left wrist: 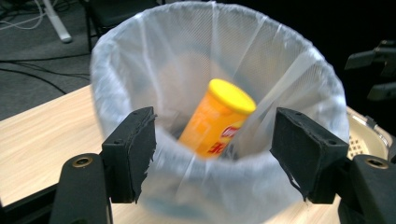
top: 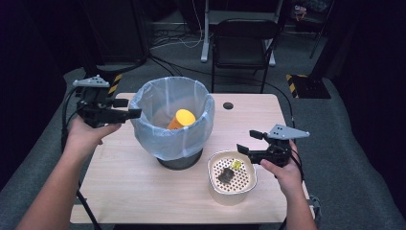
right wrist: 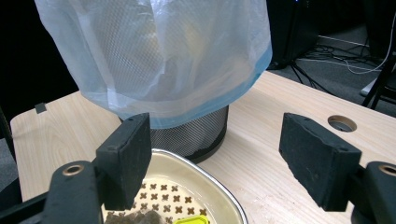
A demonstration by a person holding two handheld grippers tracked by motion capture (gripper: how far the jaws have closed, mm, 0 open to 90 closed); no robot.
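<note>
One item is already binned: the yellow canister (top: 181, 119) leans inside the lined bin (top: 143, 129) at the centre of the frame, lid up against the white bag. The left claw (top: 128, 108), at the left of the high view just beside the bin's rim, stands with its jaws apart and nothing between them. In its own view the pads frame the bin's mouth and the canister beyond.

Two scraps seem to be left. A dark lump (top: 225, 176) and a small yellow-green piece (top: 236, 165) lie on the perforated floor of the cream bowl (top: 213, 163), lower right of centre on the counter (top: 129, 177), near the bin's base. The right claw (top: 248, 142) hovers at the bowl's right edge, jaws partly open and empty, pointing toward the bin.

By my reading the clearing is partway through: the canister is in, and the bowl's contents are not yet lifted or tipped into the bag.
</note>
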